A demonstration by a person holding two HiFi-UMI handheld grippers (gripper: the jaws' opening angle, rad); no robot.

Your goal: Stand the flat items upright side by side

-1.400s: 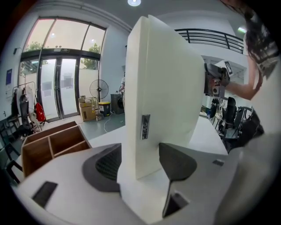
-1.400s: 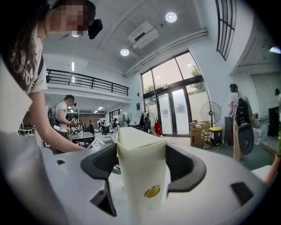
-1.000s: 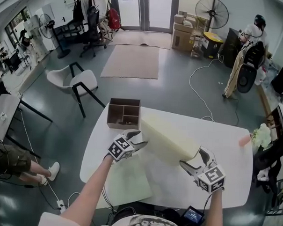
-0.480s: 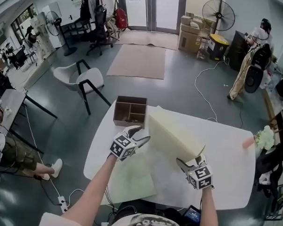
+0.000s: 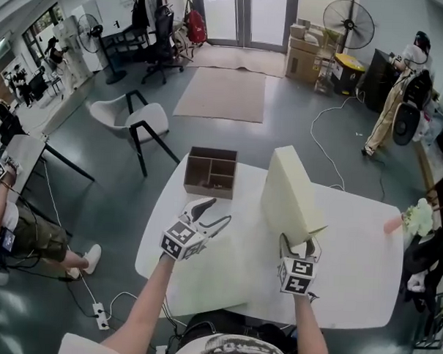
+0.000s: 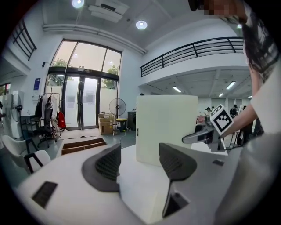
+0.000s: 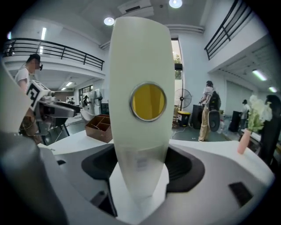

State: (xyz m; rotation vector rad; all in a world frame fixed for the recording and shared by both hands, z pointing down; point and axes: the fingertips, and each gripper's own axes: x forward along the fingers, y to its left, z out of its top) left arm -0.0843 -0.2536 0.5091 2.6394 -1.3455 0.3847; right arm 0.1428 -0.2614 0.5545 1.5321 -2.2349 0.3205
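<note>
Right gripper (image 5: 300, 243) is pinching the upright slab (image 5: 288, 190) across its thickness. Both pads press flat on its 2 broad faces, low down at the near end. In the right gripper view the slab rises straight up between the jaws, narrow face toward me, with a yellow disc (image 7: 148, 101) set in that face. It stands on edge near the middle of the tabletop (image 5: 356, 281), a little toward the far edge, and its bottom looks to rest on the surface.

I read it as foam: light and a bit squashy, so it should give under the pads rather than slip. It's tall and thin, though, and I expect it to topple on a careless release. A low hold across the broad faces, as here, looks right to me.

Left gripper (image 5: 218, 211) hangs over the left half of the tabletop, jaws spread, nothing between them. The upright slab sits beyond those jaws, well apart.

The 2nd slab (image 5: 202, 282) lies flat at the near left corner, just below that gripper. Lying flat it offers no broad faces, so I judge the jaws must catch 1 thin edge. A wooden box (image 5: 211, 172) sits at the far left corner, apart from both slabs.
</note>
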